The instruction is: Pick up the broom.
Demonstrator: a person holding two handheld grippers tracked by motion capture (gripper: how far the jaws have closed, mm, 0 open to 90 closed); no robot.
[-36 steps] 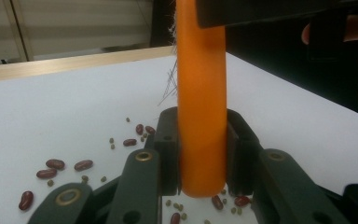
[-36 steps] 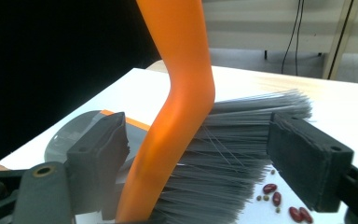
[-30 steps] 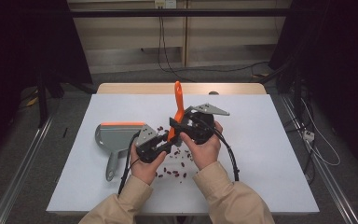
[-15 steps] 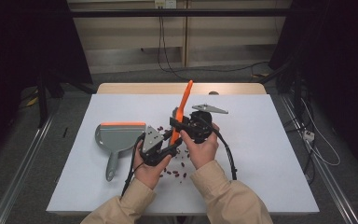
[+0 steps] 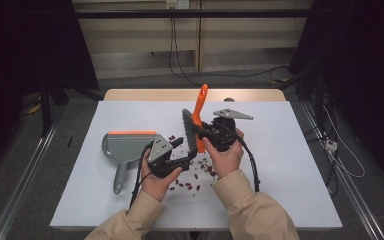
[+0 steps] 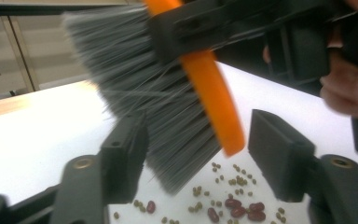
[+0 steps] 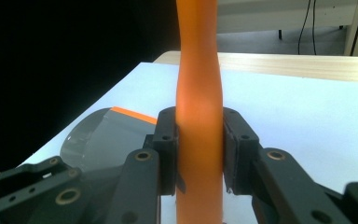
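A hand brush with an orange handle and grey bristles stands upright over the white table. My right gripper has just been closing and is shut on the handle, both pads pressed to it. My left gripper sits just below; its jaws have just been opening and stand apart. The brush's orange end and bristles hang between them, no pad pressing. Red and small green beans lie scattered under the brush.
A grey dustpan with an orange lip lies on the table to the left of my hands, handle toward the person, also in the right gripper view. Cables trail from both grippers. A wooden strip runs along the table's far edge.
The left jaws have come off the brush head while the right jaws have closed on the handle. The handle leaned right half a second ago and now stands nearly upright.
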